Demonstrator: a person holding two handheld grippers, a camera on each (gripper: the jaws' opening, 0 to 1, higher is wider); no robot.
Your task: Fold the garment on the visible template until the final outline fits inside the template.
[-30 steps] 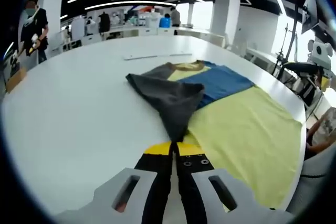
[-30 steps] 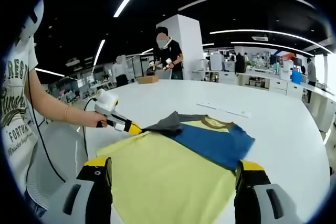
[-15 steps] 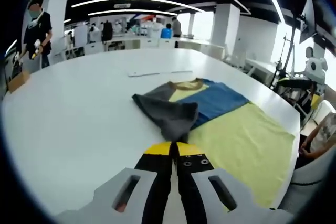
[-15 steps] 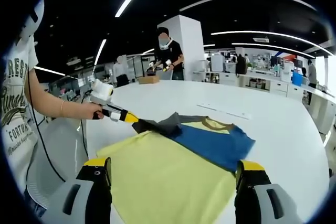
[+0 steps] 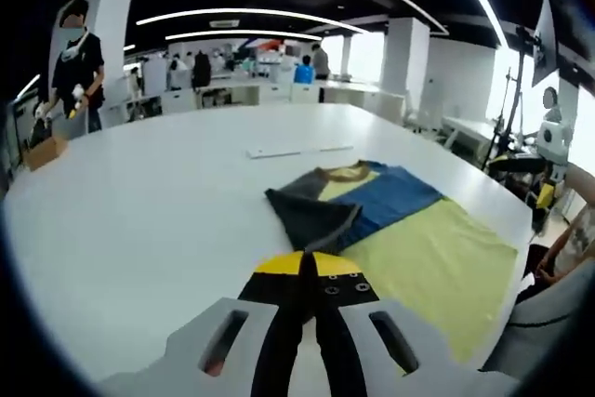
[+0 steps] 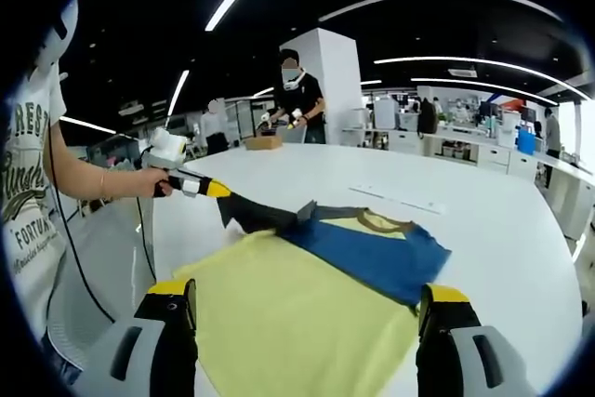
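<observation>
**Sleeve fold in hand: left claw carrying the grey sleeve**

Item: yellow, blue and grey short-sleeved cloth garment [image 6: 321, 271], lying flat on the white oval counter [image 5: 139, 202], near the edge closest to the person. No separate template outline can be made out on the counter.

Left claw [image 6: 218, 191]: jaws pressed together on the tip of the dark grey sleeve [image 6: 256, 216], which is lifted off the counter and stretched out to the side. The person's hand [image 6: 158, 183] holds the tool roughly level, forearm reaching in from the body side.

Right claw [image 6: 302, 309]: jaws spread wide, holding nothing, hovering low over the yellow hem.

Handling note, as a judgement: the sleeve should be carried inward across the blue chest panel [image 6: 372, 253] and laid flat before release, keeping the cloth taut so no wrinkle forms. The idle claw could press the body down to stop it sliding.
</observation>
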